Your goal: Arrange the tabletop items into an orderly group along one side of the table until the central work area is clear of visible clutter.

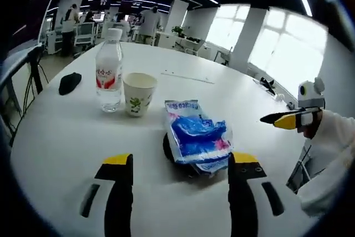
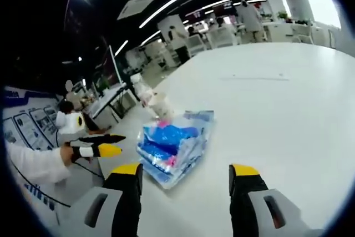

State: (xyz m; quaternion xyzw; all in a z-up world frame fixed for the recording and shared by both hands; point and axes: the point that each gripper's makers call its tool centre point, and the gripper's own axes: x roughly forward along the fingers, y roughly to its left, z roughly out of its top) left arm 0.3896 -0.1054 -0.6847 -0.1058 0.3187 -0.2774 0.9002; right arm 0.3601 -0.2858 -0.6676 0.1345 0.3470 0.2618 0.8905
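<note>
A blue and clear plastic packet (image 1: 197, 136) lies on the white table (image 1: 66, 137), partly over a flat black round thing (image 1: 167, 148). My left gripper (image 1: 181, 160) is open, its yellow-tipped jaws standing either side of the packet's near end without touching it. Behind stand a paper cup (image 1: 138, 94) and a water bottle (image 1: 109, 69) with a red label. In the right gripper view the packet (image 2: 173, 147) lies just beyond my open right gripper (image 2: 185, 170); the cup (image 2: 161, 105) and bottle (image 2: 141, 88) stand past it. Each gripper appears in the other's view, right (image 1: 288, 119) and left (image 2: 100, 145).
A small black object (image 1: 69, 82) lies left of the bottle. A thin flat strip (image 1: 187, 76) and dark items (image 1: 268, 85) sit farther back on the table. White sleeves (image 2: 33, 165) hold the grippers. People and desks (image 1: 147, 23) fill the room behind.
</note>
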